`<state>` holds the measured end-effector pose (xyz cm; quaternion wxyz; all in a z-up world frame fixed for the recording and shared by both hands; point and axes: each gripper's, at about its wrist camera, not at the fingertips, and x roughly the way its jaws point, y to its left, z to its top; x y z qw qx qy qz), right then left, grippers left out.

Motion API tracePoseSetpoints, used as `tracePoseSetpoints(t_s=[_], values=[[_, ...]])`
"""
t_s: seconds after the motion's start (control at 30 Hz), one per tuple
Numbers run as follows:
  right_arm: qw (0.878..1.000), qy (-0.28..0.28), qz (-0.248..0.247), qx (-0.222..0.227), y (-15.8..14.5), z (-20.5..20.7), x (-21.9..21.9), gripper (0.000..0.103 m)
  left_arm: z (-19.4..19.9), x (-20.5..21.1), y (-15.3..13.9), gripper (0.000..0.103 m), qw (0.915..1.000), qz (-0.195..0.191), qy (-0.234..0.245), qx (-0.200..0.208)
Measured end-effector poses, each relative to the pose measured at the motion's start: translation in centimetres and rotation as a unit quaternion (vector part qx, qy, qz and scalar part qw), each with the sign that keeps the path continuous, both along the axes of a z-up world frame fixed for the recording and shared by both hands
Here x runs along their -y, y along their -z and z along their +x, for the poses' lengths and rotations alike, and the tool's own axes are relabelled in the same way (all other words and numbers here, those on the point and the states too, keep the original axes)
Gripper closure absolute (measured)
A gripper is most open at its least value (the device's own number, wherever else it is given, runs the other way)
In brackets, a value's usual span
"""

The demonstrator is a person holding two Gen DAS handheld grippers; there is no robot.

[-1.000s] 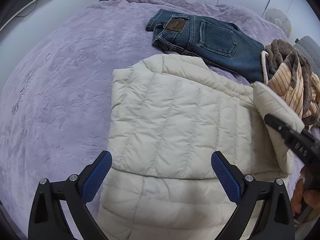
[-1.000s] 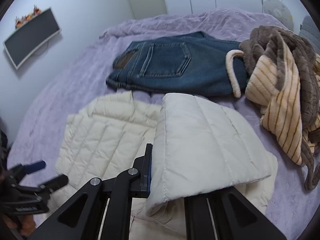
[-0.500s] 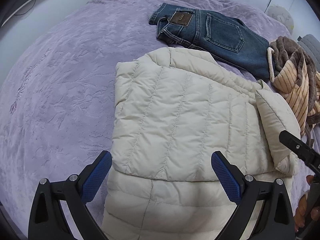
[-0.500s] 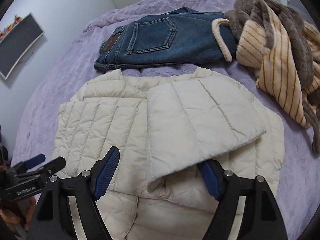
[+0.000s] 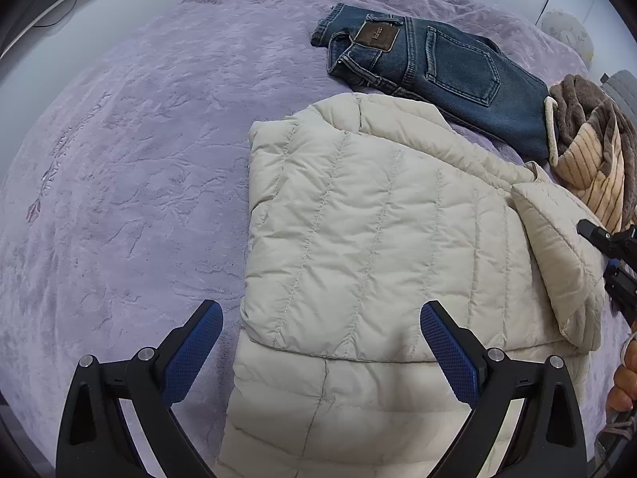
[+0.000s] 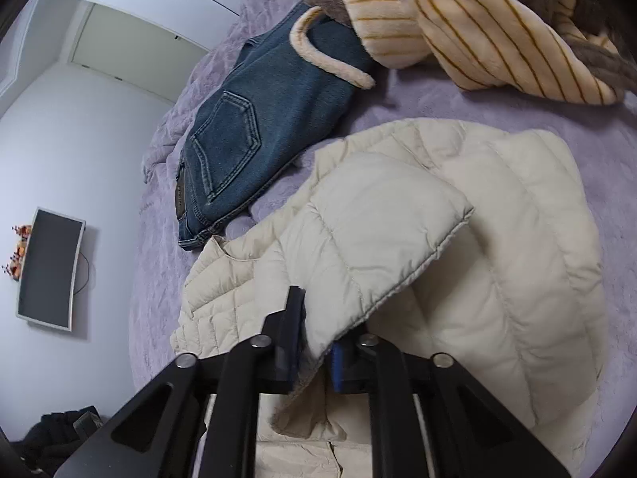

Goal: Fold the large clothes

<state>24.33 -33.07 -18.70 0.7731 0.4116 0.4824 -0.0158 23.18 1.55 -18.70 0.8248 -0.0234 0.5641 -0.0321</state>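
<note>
Quilted cream jacket [image 5: 358, 239], smooth, faintly sheened. Denim jeans [image 5: 446, 71], coarse, matt. Plush lilac bedspread [image 5: 131, 159]. Fuzzy striped fleece [image 6: 477, 20]. Textured blue pads [image 5: 450, 354].

Jacket [image 5: 358, 219] runs off the bottom edge in both views; hem unseen. Sleeve [image 6: 382, 215] end hidden between the right gripper's [image 6: 314, 348] closed jaws. Right gripper cut by left view's right edge. Jeans [image 5: 438, 63] legs covered by the fleece [image 5: 593, 147]. Patch [image 5: 377, 34] lettering too small to read. Dark heap [image 6: 59, 434] at floor corner unidentifiable.
</note>
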Motion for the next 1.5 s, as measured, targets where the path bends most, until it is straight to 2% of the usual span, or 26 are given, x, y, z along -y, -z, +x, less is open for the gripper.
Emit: tracePoseSetpoints(t_s=[0.1, 0.17, 0.27, 0.4, 0.53, 0.57, 0.6, 0.63, 0.67, 0.7, 0.8, 0.93, 1.0, 1.07, 1.1, 1.13, 1.23, 1.37, 1.5], values=[[0.995, -0.068, -0.067, 0.036, -2.2, 1.4, -3.2, 0.093, 0.2, -0.4, -0.1, 0.003, 1.0, -0.006, -0.001, 0.001], [0.983, -0.129, -0.113, 0.058, -3.4, 1.9, -6.3, 0.093, 0.5, -1.1, -0.3, 0.003, 0.9997, -0.025, -0.007, 0.002], [0.956, -0.219, -0.178, 0.079, -4.1, 2.0, -11.2, 0.093, 1.3, -2.8, -0.8, 0.003, 0.9964, -0.079, -0.029, 0.009], [0.914, -0.316, -0.24, 0.084, -3.4, 1.1, -16.4, 0.093, 2.3, -4.9, -1.5, 0.003, 0.9876, -0.148, -0.05, 0.016], [0.889, -0.366, -0.268, 0.067, -2.2, 0.1, -18.9, 0.091, 3.0, -5.6, -1.7, 0.003, 0.9796, -0.195, -0.043, 0.019], [0.886, -0.373, -0.268, 0.064, -2.0, 0.0, -19.1, 0.088, 3.2, -5.6, -1.6, 0.003, 0.9772, -0.208, -0.04, 0.015], [0.884, -0.378, -0.267, 0.063, -2.0, -0.2, -19.1, 0.074, 3.5, -5.5, -1.4, 0.003, 0.9743, -0.222, -0.036, 0.01], [0.884, -0.38, -0.266, 0.062, -2.0, -0.4, -19.1, 0.051, 3.7, -5.4, -1.1, 0.003, 0.9714, -0.235, -0.034, 0.003], [0.884, -0.379, -0.266, 0.061, -2.1, -0.6, -18.9, 0.039, 3.8, -5.1, -0.7, 0.003, 0.9689, -0.245, -0.031, -0.005], [0.886, -0.374, -0.267, 0.064, -2.3, -0.8, -18.6, 0.032, 4.0, -4.9, -0.3, 0.003, 0.9671, -0.253, -0.026, -0.014], [0.899, -0.349, -0.258, 0.059, -2.9, -1.9, -16.7, 0.032, 4.4, -3.3, 1.0, 0.003, 0.9677, -0.249, -0.004, -0.036], [0.934, -0.288, -0.209, 0.033, -3.1, -3.4, -12.1, 0.032, 4.9, -0.4, 2.5, 0.003, 0.9709, -0.229, 0.039, -0.06], [0.948, -0.259, -0.186, 0.018, -2.8, -4.4, -9.7, 0.032, 5.1, 0.9, 2.8, 0.016, 0.9724, -0.218, 0.054, -0.063], [0.959, -0.229, -0.168, 0.004, -2.4, -5.5, -7.5, 0.032, 5.5, 2.0, 3.1, 0.051, 0.9728, -0.209, 0.062, -0.078], [0.963, -0.216, -0.161, -0.001, -2.3, -6.0, -6.4, 0.032, 5.7, 2.3, 3.2, 0.065, 0.9717, -0.212, 0.065, -0.081], [0.967, -0.202, -0.154, -0.005, -2.1, -6.5, -5.4, 0.032, 5.7, 2.5, 3.2, 0.089, 0.9704, -0.216, 0.068, -0.084], [0.975, -0.166, -0.147, -0.013, -2.0, -7.7, -2.9, 0.032, 5.0, 2.6, 2.1, 0.096, 0.9694, -0.225, 0.072, -0.067], [0.982, -0.126, -0.143, -0.014, -2.1, -8.6, 0.2, 0.032, 3.1, 2.0, 0.8, 0.097, 0.9684, -0.231, 0.08, -0.049], [0.984, -0.091, -0.15, -0.02, -2.2, -9.3, 3.1, 0.032, 1.8, 0.9, 2.4, 0.097, 0.9742, -0.205, 0.067, -0.066]])
